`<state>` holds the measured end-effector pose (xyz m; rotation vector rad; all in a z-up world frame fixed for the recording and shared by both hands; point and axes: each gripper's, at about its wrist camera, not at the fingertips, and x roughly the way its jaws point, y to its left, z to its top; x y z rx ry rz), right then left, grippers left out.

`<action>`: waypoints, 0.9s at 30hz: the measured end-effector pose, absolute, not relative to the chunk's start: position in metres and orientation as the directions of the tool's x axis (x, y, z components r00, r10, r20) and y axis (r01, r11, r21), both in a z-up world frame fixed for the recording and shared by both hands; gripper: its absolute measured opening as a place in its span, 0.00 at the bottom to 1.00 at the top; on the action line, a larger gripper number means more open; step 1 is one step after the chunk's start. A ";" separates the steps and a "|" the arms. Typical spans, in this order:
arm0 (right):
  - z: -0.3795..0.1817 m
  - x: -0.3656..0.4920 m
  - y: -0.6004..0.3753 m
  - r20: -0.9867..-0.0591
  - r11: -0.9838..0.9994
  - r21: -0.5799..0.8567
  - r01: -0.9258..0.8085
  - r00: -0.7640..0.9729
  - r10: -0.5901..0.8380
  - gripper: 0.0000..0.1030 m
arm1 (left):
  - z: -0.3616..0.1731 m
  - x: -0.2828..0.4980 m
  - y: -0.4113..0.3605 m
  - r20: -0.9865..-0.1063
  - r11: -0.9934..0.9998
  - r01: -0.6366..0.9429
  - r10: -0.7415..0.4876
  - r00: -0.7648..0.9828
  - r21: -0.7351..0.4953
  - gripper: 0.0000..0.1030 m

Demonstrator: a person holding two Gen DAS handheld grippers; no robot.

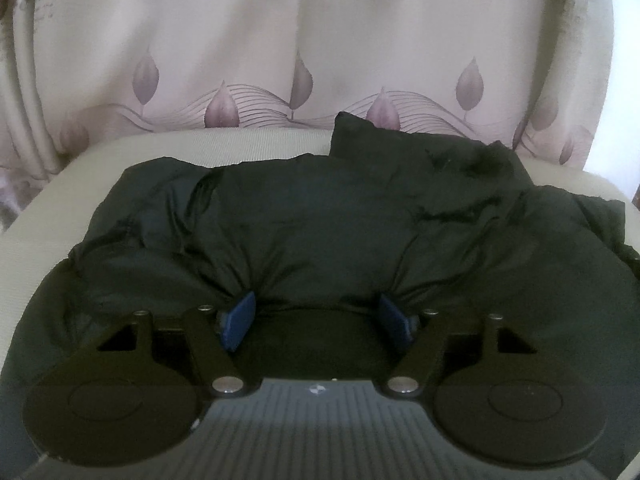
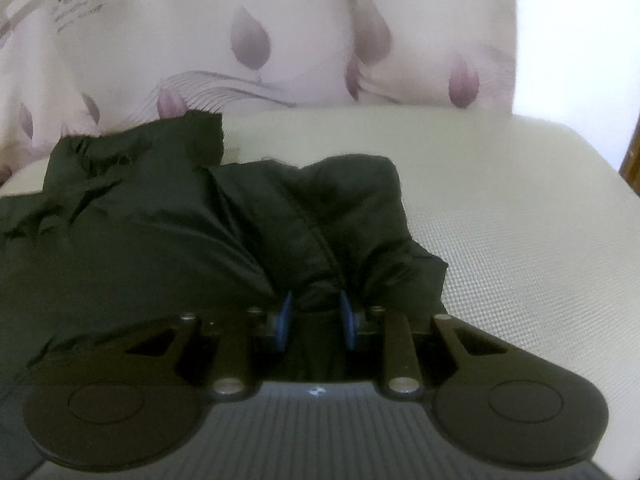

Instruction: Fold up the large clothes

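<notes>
Jaws first: our left gripper (image 1: 318,316) is spread wide, right gripper (image 2: 316,316) pinches the black jacket (image 1: 320,224); fingertips are buried in folds.

We're looking at a cream, woven-textured padded surface (image 2: 500,216) with rounded edges. Right behind it hangs a pale pinkish curtain (image 1: 224,40) printed with mauve leaf buds, wavy lines and some small text. Bright white light washes out the far right side.
</notes>
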<state>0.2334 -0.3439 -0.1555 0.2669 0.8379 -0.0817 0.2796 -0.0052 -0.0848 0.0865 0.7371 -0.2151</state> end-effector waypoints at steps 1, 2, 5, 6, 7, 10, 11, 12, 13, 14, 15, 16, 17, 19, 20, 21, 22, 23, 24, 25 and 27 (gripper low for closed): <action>-0.151 0.235 -0.348 -0.746 0.958 0.218 0.188 0.665 0.039 0.24 | -0.083 0.279 -0.005 -0.675 0.976 0.220 -0.161 0.720 0.002 0.68; -0.146 0.230 -0.350 -0.741 0.954 0.224 0.199 0.670 0.035 0.24 | -0.079 0.277 -0.005 -0.673 0.976 0.216 -0.156 0.723 0.005 0.67; -0.127 0.201 -0.341 -0.701 0.974 0.145 0.176 0.713 -0.024 0.24 | -0.067 0.264 -0.004 -0.646 0.978 0.208 -0.144 0.750 0.024 0.63; -0.124 0.192 -0.337 -0.692 0.978 0.120 0.170 0.721 -0.040 0.25 | -0.063 0.258 -0.003 -0.636 0.978 0.210 -0.151 0.757 0.017 0.63; -0.121 0.183 -0.333 -0.684 0.982 0.100 0.163 0.727 -0.051 0.25 | -0.061 0.252 -0.001 -0.629 0.976 0.216 -0.159 0.761 0.014 0.64; -0.118 0.160 -0.321 -0.667 0.986 0.050 0.160 0.740 -0.086 0.25 | -0.059 0.235 0.003 -0.614 0.978 0.208 -0.149 0.775 0.025 0.64; -0.119 0.153 -0.318 -0.663 0.985 0.047 0.163 0.743 -0.091 0.25 | -0.059 0.230 0.004 -0.606 0.978 0.210 -0.155 0.780 0.021 0.64; -0.121 0.148 -0.318 -0.661 0.985 0.050 0.168 0.744 -0.093 0.25 | -0.058 0.224 0.005 -0.601 0.977 0.212 -0.155 0.784 0.024 0.64; -0.122 0.142 -0.316 -0.660 0.983 0.051 0.174 0.745 -0.098 0.25 | -0.059 0.219 0.006 -0.593 0.977 0.209 -0.148 0.791 0.033 0.64; -0.124 0.137 -0.313 -0.658 0.983 0.050 0.177 0.746 -0.101 0.25 | -0.060 0.215 0.006 -0.586 0.978 0.205 -0.143 0.797 0.040 0.64; -0.127 0.133 -0.312 -0.658 0.982 0.051 0.179 0.746 -0.102 0.25 | -0.062 0.212 0.007 -0.587 0.978 0.205 -0.143 0.797 0.040 0.64; -0.130 0.130 -0.310 -0.660 0.982 0.051 0.182 0.744 -0.104 0.25 | -0.064 0.210 0.008 -0.594 0.978 0.204 -0.144 0.792 0.035 0.64; -0.133 0.128 -0.310 -0.663 0.981 0.051 0.185 0.741 -0.105 0.25 | -0.067 0.210 0.009 -0.597 0.979 0.200 -0.143 0.789 0.030 0.64; -0.139 0.124 -0.310 -0.668 0.980 0.056 0.193 0.737 -0.106 0.25 | -0.072 0.210 0.009 -0.603 0.979 0.200 -0.144 0.784 0.027 0.65; -0.141 0.124 -0.309 -0.671 0.979 0.058 0.196 0.734 -0.107 0.25 | -0.073 0.210 0.009 -0.608 0.979 0.200 -0.143 0.781 0.027 0.65; -0.144 0.124 -0.308 -0.673 0.978 0.061 0.198 0.732 -0.106 0.25 | -0.075 0.212 0.009 -0.617 0.980 0.199 -0.142 0.774 0.024 0.65; -0.147 0.125 -0.308 -0.675 0.978 0.061 0.198 0.730 -0.106 0.25 | -0.077 0.213 0.009 -0.624 0.979 0.200 -0.141 0.768 0.025 0.65; -0.150 0.126 -0.307 -0.677 0.979 0.058 0.196 0.728 -0.106 0.25 | -0.078 0.214 0.008 -0.630 0.979 0.202 -0.142 0.764 0.025 0.66; -0.153 0.126 -0.305 -0.679 0.979 0.054 0.195 0.726 -0.107 0.25 | -0.080 0.216 0.009 -0.635 0.979 0.203 -0.145 0.759 0.020 0.66; -0.156 0.127 -0.304 -0.680 0.979 0.054 0.195 0.725 -0.107 0.25 | -0.082 0.218 0.010 -0.640 0.979 0.202 -0.146 0.755 0.014 0.68; -0.161 0.127 -0.303 -0.680 0.978 0.058 0.200 0.725 -0.108 0.25 | -0.086 0.220 0.010 -0.645 0.980 0.200 -0.146 0.751 0.012 0.69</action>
